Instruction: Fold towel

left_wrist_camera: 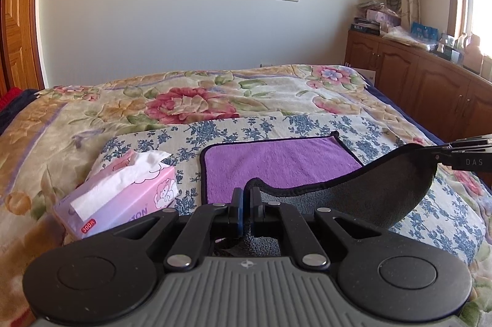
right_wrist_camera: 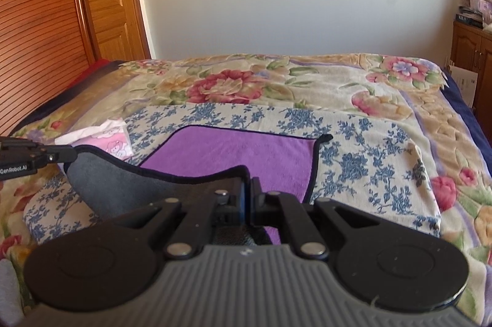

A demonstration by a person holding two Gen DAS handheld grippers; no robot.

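A towel, purple (left_wrist_camera: pixel 276 164) on one side and grey on the other, with dark trim, lies on a blue-flowered cloth on the bed. Its near edge is lifted, grey underside (left_wrist_camera: pixel 384 191) facing me. My left gripper (left_wrist_camera: pixel 246 197) is shut on the towel's near left corner. My right gripper (right_wrist_camera: pixel 247 188) is shut on the near right corner; its fingers show at the right of the left wrist view (left_wrist_camera: pixel 461 154). The left gripper's fingers show at the left of the right wrist view (right_wrist_camera: pixel 37 156). The towel's far half (right_wrist_camera: pixel 240 151) lies flat.
A pink tissue box (left_wrist_camera: pixel 123 197) sits on the bed left of the towel. The blue-flowered cloth (right_wrist_camera: pixel 369 148) lies over a floral blanket (left_wrist_camera: pixel 190 102). A wooden cabinet (left_wrist_camera: pixel 430 74) with clutter stands at the right, a wooden headboard (right_wrist_camera: pixel 37 34) at the left.
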